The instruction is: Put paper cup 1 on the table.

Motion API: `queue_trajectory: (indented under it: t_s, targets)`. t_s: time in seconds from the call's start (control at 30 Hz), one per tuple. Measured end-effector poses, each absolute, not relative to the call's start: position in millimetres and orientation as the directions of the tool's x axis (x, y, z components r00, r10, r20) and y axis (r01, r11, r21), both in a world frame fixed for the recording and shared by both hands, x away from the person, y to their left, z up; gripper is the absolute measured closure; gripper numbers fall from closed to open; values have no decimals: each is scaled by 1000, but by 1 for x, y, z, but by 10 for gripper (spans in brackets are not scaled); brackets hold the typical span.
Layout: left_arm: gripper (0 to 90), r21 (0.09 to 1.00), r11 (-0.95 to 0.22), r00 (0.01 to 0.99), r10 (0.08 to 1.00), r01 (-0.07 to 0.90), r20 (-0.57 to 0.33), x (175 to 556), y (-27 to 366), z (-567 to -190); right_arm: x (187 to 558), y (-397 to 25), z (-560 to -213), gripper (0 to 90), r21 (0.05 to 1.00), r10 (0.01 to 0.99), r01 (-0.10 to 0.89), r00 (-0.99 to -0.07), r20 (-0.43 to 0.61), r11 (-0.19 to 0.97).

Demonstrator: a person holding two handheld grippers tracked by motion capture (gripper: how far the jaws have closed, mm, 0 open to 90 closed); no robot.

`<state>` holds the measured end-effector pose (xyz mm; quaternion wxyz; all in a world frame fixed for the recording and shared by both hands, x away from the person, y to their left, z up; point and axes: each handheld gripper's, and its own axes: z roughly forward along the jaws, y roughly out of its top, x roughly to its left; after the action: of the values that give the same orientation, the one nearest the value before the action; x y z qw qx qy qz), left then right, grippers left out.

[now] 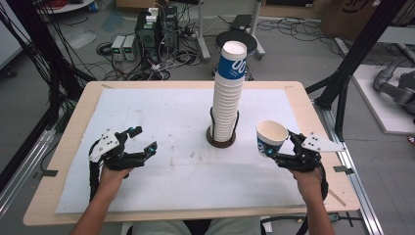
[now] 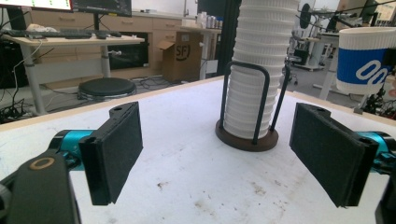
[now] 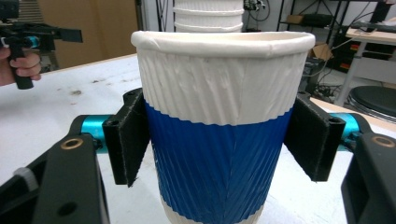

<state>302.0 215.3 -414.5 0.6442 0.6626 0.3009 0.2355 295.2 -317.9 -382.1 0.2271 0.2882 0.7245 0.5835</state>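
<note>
White mat (image 1: 166, 122) covers wooden table (image 1: 73, 142), stained.

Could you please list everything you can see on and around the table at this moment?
Stack of paper cups: one tall stack, white with a blue top cup, centre of the table.
Cup holder: one, dark round base with black wire uprights, around the foot of the stack.
Single paper cup: one, white above and blue below, upright between the right gripper's jaws.
Table: one, light wood rim under a white, stained mat.
Cardboard box: one, brown, on the floor beyond the table.
Round stool: one, black, on the floor left of the box.
Left gripper: one, black with teal fittings, jaws apart, holding nothing, over the table's left part.
Right gripper: one, black, clamped on the single cup at the right.
</note>
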Motion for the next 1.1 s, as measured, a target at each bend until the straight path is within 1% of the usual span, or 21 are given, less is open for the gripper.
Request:
queue_trajectory:
  t_s: [0.13,0.33,0.77,0.9,1.1]
  targets:
    - [170,995,7,708,702,100,-76,301,215,-415,299,-319,-383,294,978,694,147,-720,4,147]
    - [176,992,-5,709,700,126,-86,300,214,-419,314,-319,-385,294,979,725,155,-689,13,130]
    - [176,992,-16,711,699,128,-81,301,210,-422,352,-325,-402,294,973,833,210,-553,37,96]
    - [176,991,-16,711,699,129,-81,301,210,-422,361,-329,-408,294,965,860,247,-508,48,92]
    - [177,992,-16,709,701,129,-81,301,209,-422,375,-329,-422,294,940,889,328,-454,64,100]
